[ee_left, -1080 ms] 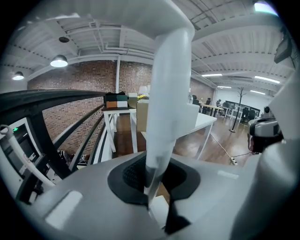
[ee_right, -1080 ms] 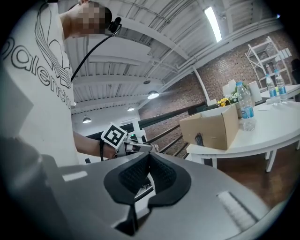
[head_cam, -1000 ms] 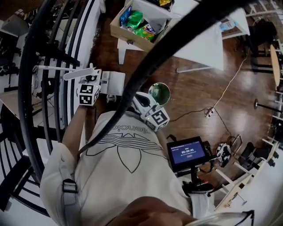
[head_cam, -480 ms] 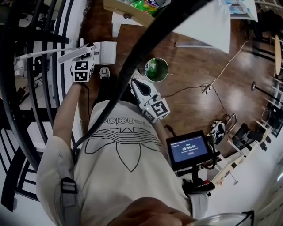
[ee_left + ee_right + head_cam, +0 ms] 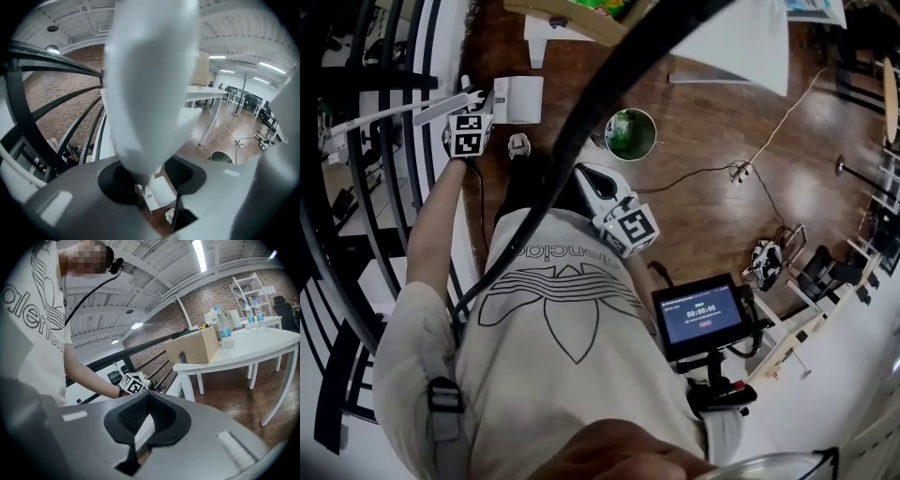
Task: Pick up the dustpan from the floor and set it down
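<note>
far left, the dustpan (image 5: 518, 98) is seen low beside the railing (image 5: 389, 56); floor contact cannot be told. its long white handle (image 5: 150, 84) is stood between the left gripper (image 5: 478, 99) fingers, just eased apart, seemingly for release. the right gripper (image 5: 591, 180) is parked clear, fingers pressed together on nothing. "alenci" is read on the shirt (image 5: 553, 309).

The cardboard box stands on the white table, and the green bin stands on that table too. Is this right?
Not fully. The green bin stands on the wooden floor, as the head view shows. The cardboard box does stand on the white table.
</note>
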Demonstrator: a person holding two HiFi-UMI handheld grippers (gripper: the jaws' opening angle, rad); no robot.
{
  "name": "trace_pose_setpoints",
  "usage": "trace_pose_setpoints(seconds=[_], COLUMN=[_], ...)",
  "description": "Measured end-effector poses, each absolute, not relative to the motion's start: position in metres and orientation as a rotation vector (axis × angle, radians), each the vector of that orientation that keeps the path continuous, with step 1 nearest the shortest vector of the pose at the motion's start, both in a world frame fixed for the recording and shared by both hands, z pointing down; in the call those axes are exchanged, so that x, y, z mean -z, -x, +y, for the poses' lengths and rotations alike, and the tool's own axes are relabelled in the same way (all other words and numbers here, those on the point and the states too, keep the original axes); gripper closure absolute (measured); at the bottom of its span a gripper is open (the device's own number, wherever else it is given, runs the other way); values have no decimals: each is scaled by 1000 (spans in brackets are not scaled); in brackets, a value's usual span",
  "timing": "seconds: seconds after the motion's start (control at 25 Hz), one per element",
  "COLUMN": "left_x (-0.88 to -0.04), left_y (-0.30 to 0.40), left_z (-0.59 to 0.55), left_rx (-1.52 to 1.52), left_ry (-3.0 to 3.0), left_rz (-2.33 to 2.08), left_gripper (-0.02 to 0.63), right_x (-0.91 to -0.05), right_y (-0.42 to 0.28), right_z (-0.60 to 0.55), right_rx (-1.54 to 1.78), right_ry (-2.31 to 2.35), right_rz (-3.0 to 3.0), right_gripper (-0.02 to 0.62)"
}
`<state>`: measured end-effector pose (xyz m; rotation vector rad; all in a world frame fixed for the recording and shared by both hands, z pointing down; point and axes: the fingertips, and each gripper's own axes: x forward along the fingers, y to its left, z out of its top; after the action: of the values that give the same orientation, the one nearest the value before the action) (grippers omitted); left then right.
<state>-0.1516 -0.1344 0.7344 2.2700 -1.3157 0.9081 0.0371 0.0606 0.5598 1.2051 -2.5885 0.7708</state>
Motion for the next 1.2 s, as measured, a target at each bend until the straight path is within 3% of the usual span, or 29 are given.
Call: trace_pose_setpoints(seconds=[0.08, 0.24, 0.36, 0.4, 0.44, 0.48, 0.76, 1.2], left_x=[-728, -705, -689, -679, -666, -650, -559, -511], left_y=[158, 169, 172, 169, 159, 145, 44, -5], left_z=[-130, -101, -69, -57, -46, -36, -28, -31], left_rx=[-933, -945, -939, -917, -873, -812, -362, -262], left_ry=[-2250, -2250, -2245, -2267, -2319, -2395, -2560, -2657], left_rz=[-1350, -1426, -1461, -1455, -1425, -1368, -1028, -964], left_gripper=[365, 326, 229, 268, 460, 586, 586, 586], right_x=[-560, -553, -548, -545, -541, -536, -509, -487], right_y=[-37, -37, -41, -42, -44, -46, -58, -52], right_z=[60, 51, 42, 40, 37, 34, 20, 11], right_rx=[-769, -734, -715, -707, -693, -676, -530, -439], right_ry=[-1208, -1213, -1231, -1239, -1246, -1253, -1281, -1254], right_rz=[-2595, -2623, -2645, -2653, -2666, -2683, -2761, -2805], right_gripper=[592, 592, 592, 592, 592, 592, 595, 595])
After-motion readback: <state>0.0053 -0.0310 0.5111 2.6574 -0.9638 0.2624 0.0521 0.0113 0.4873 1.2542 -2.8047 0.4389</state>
